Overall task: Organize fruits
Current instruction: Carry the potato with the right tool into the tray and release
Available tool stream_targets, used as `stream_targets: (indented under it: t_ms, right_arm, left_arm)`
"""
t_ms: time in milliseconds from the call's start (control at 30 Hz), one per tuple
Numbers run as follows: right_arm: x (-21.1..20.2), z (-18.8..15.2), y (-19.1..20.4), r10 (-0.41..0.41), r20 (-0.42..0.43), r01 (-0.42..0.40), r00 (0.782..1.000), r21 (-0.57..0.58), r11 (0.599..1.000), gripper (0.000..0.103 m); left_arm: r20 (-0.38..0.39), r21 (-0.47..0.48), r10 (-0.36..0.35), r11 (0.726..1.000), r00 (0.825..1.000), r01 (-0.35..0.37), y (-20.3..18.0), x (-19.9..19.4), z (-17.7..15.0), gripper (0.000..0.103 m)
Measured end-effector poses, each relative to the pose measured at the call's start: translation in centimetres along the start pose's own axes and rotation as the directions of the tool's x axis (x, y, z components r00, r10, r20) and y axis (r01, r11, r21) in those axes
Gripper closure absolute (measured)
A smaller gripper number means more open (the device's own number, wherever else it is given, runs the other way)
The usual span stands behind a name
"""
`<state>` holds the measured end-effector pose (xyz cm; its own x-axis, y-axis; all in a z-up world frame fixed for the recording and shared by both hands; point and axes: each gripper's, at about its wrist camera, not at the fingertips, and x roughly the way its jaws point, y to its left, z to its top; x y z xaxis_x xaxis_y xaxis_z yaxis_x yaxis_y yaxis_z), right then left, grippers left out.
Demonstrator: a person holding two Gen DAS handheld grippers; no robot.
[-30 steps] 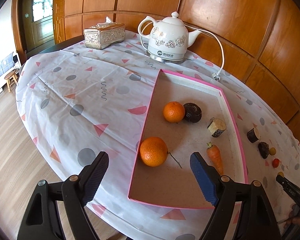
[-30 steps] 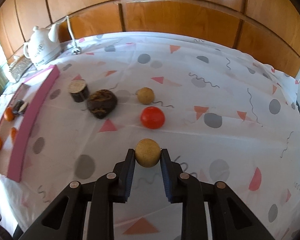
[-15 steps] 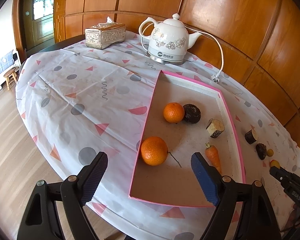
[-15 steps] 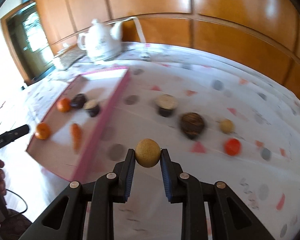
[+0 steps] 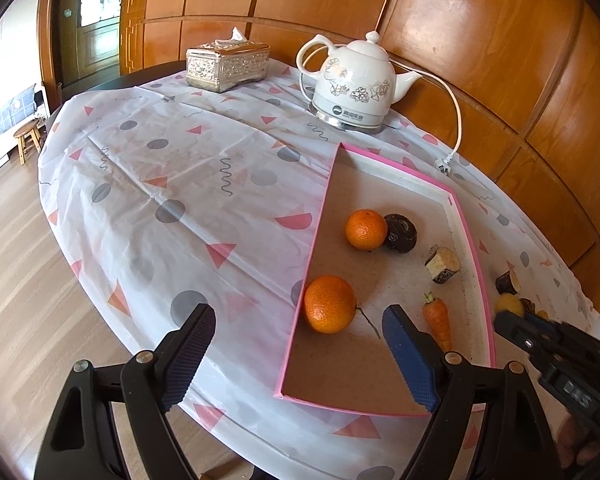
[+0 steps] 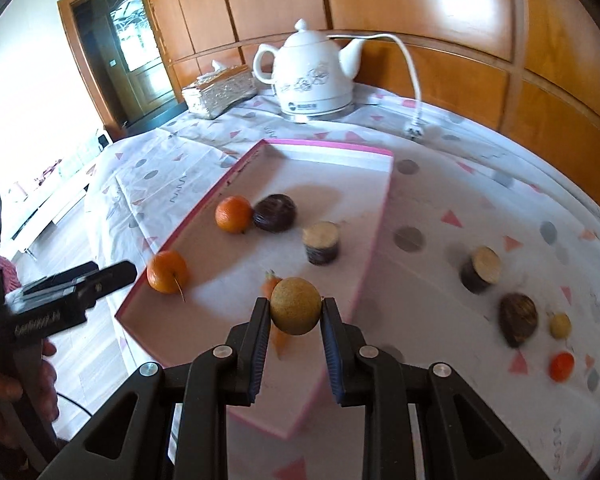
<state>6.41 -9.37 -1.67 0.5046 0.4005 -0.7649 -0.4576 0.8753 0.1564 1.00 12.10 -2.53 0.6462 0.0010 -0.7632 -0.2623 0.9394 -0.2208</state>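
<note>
Tabletop under a white cloth with grey dots and pink triangles, backed by wood panelling. Left to right across it, as seen from the left wrist:

Silver tissue box at the far left edge. White teapot on its base at the far edge, cord trailing right to a loose plug.

Left claw low over the near edge, pads wide apart, nothing between them, straddling the tray's near left corner.

Pink-rimmed tray right of centre. Inside: large orange against the left rim near the near corner; smaller orange further in, touching a dark round fruit on its right; a cut stub with pale face near the right rim; carrot toward the near right, partly hidden behind the pad.

Right claw clamped on a round tan fruit, held off the surface above the tray's near right rim, over the carrot in the right wrist view.

Beyond the tray's right rim, loose on the cloth: second cut stub, dark brown fruit, small yellow fruit, small red fruit nearest the right edge. Some blur there.
</note>
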Motion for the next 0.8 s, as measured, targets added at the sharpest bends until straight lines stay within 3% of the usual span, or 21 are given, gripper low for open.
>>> stream_targets:
  t_ms: [300,500,800]
  right_arm:
    - [2.7,0.9,0.7,-0.035,-0.041,0.035,0.999,0.007,0.999,0.073]
    - [1.3,-0.2,-0.1,-0.074,-0.019,0.074,0.997,0.029,0.997,0.072]
    - [-2.1,-2.6,-2.8,-0.198,0.046,0.192,0.979,0.100,0.976,0.067]
  left_arm:
    - [-0.004,-0.008,0.000,1.000,1.000,0.000,0.4,0.2,0.0,0.017]
    - [-0.002,0.002,-0.001,1.000,1.000,0.001,0.1,0.1,-0.1,0.017]
    - [0.010,0.030,-0.010,1.000,1.000,0.009,-0.7,-0.5,-0.1,0.017]
